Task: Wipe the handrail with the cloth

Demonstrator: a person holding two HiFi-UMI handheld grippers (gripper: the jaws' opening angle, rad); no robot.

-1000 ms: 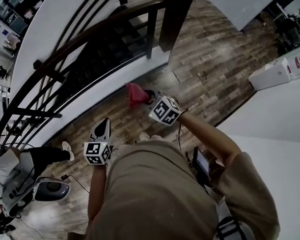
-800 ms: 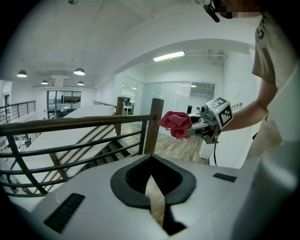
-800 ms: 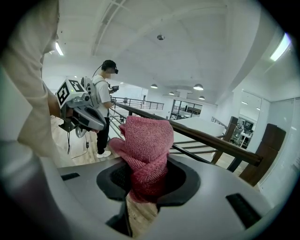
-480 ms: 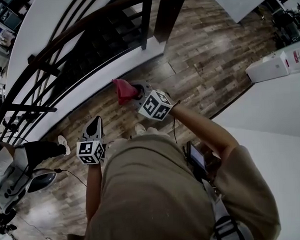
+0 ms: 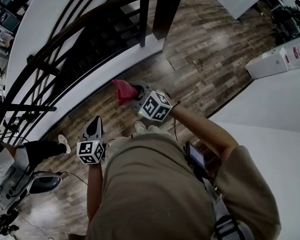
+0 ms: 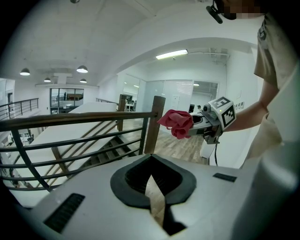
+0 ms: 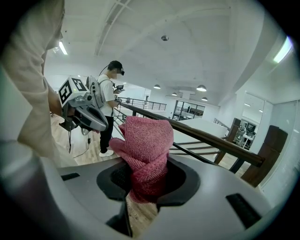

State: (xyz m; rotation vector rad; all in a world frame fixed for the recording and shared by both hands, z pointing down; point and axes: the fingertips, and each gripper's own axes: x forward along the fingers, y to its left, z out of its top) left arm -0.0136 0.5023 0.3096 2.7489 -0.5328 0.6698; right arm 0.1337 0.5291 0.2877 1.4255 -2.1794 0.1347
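Observation:
A pink cloth (image 5: 121, 89) (image 7: 147, 149) hangs bunched from my right gripper (image 5: 133, 94) (image 7: 144, 190), which is shut on it. The cloth is in the air, a short way from the dark wooden handrail (image 5: 54, 46) (image 7: 211, 138) and not touching it. My left gripper (image 5: 95, 122) (image 6: 152, 187) is lower and to the left, shut with nothing in it, pointing at the handrail (image 6: 79, 118). In the left gripper view the cloth (image 6: 177, 123) and the right gripper (image 6: 206, 124) show near the newel post.
A thick newel post (image 5: 167, 13) (image 6: 153, 123) ends the railing, with stairs going down behind it. A person in a white shirt (image 7: 108, 101) stands on the wood floor at the left (image 5: 23, 161). White boxes (image 5: 276, 63) sit on a white ledge at the right.
Both grippers have drifted a little to the left in the head view, still short of the railing. The cloth stays in the right gripper.

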